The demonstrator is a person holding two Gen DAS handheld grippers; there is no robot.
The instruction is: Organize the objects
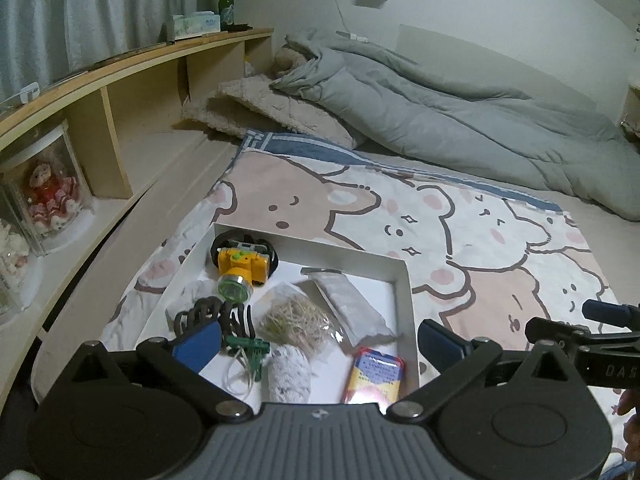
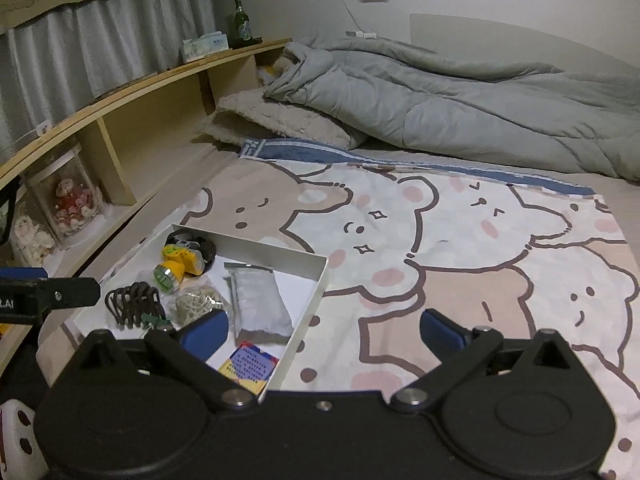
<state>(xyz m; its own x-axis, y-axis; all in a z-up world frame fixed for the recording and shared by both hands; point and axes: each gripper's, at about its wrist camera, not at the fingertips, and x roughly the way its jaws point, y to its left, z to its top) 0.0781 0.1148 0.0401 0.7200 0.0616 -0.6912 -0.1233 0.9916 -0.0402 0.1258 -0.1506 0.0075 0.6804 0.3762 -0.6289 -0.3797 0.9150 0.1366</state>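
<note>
A white tray (image 1: pixel 402 292) lies on a bear-print cloth (image 1: pixel 460 232) on the bed. It holds a yellow headlamp (image 1: pixel 242 266), a dark claw hair clip (image 1: pixel 212 312), a bag of pale strands (image 1: pixel 298 320), a grey foil packet (image 1: pixel 348 300), a fuzzy white item (image 1: pixel 290 374), a green clip with cord (image 1: pixel 248 350) and a colourful card pack (image 1: pixel 374 378). My left gripper (image 1: pixel 316 344) hangs open and empty just above the tray's near end. My right gripper (image 2: pixel 322 334) is open and empty over the tray's right wall (image 2: pixel 308 312); the headlamp (image 2: pixel 180 264) and packet (image 2: pixel 258 304) show there too.
A wooden headboard shelf (image 1: pixel 120 92) runs along the left, with a doll in a clear case (image 1: pixel 48 196), a tissue box (image 1: pixel 196 24) and a green bottle (image 1: pixel 226 0). A grey duvet (image 1: pixel 440 112) and a beige pillow (image 1: pixel 276 116) lie at the far end.
</note>
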